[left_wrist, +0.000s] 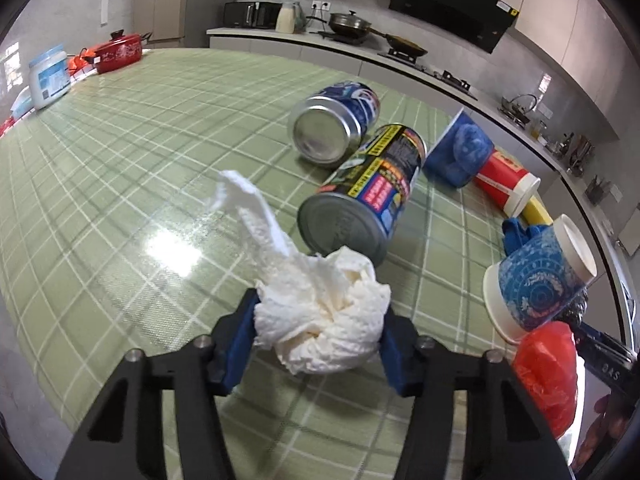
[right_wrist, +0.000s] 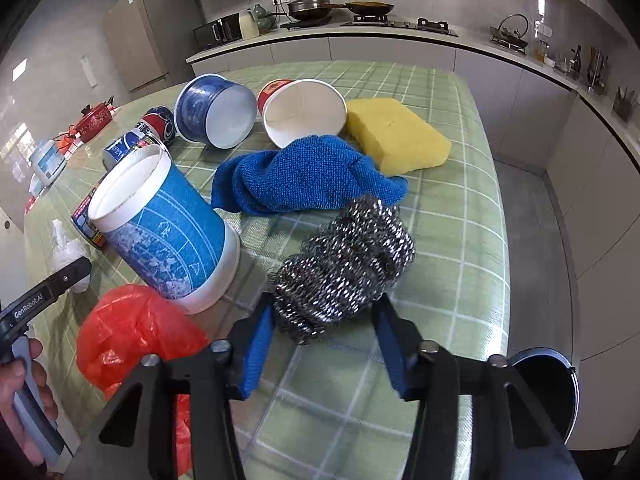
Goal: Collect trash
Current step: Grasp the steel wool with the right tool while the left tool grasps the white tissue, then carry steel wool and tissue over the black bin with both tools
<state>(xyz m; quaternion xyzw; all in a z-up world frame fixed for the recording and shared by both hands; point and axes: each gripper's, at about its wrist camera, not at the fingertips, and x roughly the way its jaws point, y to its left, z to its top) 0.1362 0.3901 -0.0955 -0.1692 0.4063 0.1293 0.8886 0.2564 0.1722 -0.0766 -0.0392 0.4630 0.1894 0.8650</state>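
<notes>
The left gripper (left_wrist: 320, 332) has its jaws pinching the crumpled white tissue (left_wrist: 320, 320) just above the desk (left_wrist: 120, 184), while the right gripper (right_wrist: 324, 316) clamps the steel scourer (right_wrist: 344, 264); the black bin (right_wrist: 548, 384) sits below the desk edge beside the right hand, nearer that side

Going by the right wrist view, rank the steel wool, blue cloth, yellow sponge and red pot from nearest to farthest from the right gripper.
1. Steel wool, between the right gripper's fingers.
2. Blue cloth, just behind it.
3. Yellow sponge, farther back, right.
4. Red pot, far left.
</notes>
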